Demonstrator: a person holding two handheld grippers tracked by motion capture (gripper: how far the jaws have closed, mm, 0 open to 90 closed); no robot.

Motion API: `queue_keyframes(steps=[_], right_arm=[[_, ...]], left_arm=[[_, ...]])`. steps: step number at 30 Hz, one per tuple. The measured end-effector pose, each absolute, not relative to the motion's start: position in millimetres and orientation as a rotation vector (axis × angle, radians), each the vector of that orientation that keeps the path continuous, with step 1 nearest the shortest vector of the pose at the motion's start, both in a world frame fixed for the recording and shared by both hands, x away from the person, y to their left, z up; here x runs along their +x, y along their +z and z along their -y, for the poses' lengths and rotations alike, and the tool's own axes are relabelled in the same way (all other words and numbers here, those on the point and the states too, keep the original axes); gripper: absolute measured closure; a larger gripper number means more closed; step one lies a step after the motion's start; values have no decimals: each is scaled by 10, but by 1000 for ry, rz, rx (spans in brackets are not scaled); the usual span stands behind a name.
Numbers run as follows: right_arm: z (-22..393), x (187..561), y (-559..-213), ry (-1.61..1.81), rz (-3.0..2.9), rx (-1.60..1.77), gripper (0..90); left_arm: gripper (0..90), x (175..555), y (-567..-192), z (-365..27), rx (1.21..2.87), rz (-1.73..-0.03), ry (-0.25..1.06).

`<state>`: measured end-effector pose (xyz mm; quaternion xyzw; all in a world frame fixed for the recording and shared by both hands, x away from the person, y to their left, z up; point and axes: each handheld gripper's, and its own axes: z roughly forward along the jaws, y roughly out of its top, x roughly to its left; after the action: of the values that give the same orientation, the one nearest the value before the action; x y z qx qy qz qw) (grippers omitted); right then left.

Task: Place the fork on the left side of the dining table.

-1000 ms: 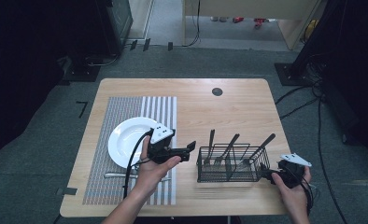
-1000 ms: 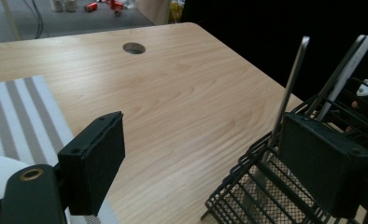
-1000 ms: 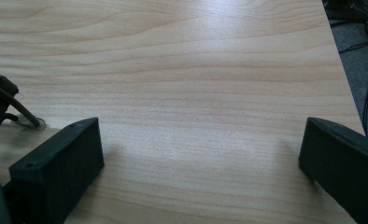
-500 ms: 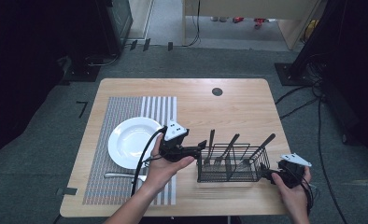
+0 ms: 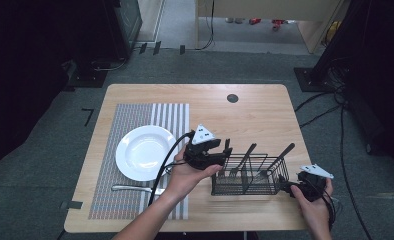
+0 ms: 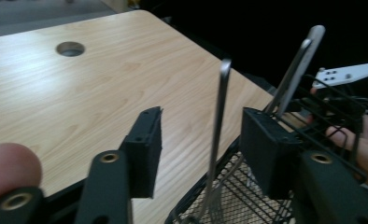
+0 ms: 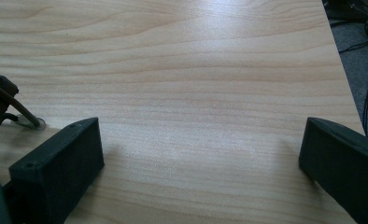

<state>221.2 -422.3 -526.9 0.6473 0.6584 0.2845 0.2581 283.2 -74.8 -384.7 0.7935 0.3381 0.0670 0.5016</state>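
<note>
A black wire caddy (image 5: 247, 176) stands on the table with several utensils upright in it. My left gripper (image 5: 226, 149) is at the caddy's left end. In the left gripper view its jaws (image 6: 203, 140) straddle one thin metal handle (image 6: 218, 126); they have just been closing, and a gap still shows on both sides of the handle. A second handle (image 6: 294, 70) leans farther back. My right gripper (image 5: 286, 186) rests by the caddy's right end, open, with only bare tabletop between its jaws (image 7: 201, 154).
A white plate (image 5: 145, 152) sits on a striped placemat (image 5: 135, 125), with one utensil (image 5: 132, 188) lying in front of it. A cable hole (image 5: 232, 98) is near the table's far edge. The caddy's corner (image 7: 0, 107) shows left of the right gripper.
My left gripper has moved right, from beside the plate to the caddy's left end, and its jaws have narrowed around a handle. The right gripper has stayed put.
</note>
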Motion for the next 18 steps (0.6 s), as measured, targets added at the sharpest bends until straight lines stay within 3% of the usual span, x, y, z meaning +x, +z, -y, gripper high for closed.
queue_keyframes(steps=[4, 5, 6, 8, 9, 18], right_arm=[[4225, 2214, -5269, 773, -1790, 1750, 0], [4226, 2213, -5269, 774, -1792, 1748, 0], [4226, 2213, -5269, 774, -1792, 1748, 0], [4226, 2214, -5269, 774, -1792, 1748, 0], [4226, 2214, -5269, 774, -1791, 1748, 0], [4225, 2214, -5270, 775, -1792, 1748, 0]], left_arm=[[599, 2869, -3845, 769, 1915, -811, 120], [697, 2879, -3842, 763, 1913, -809, 125], [697, 2878, -3834, 752, 1899, -803, 138], [835, 2875, -3798, 710, 1876, -768, 133], [863, 2882, -3787, 694, 1875, -763, 126], [887, 2893, -3728, 605, 1843, -722, 57]])
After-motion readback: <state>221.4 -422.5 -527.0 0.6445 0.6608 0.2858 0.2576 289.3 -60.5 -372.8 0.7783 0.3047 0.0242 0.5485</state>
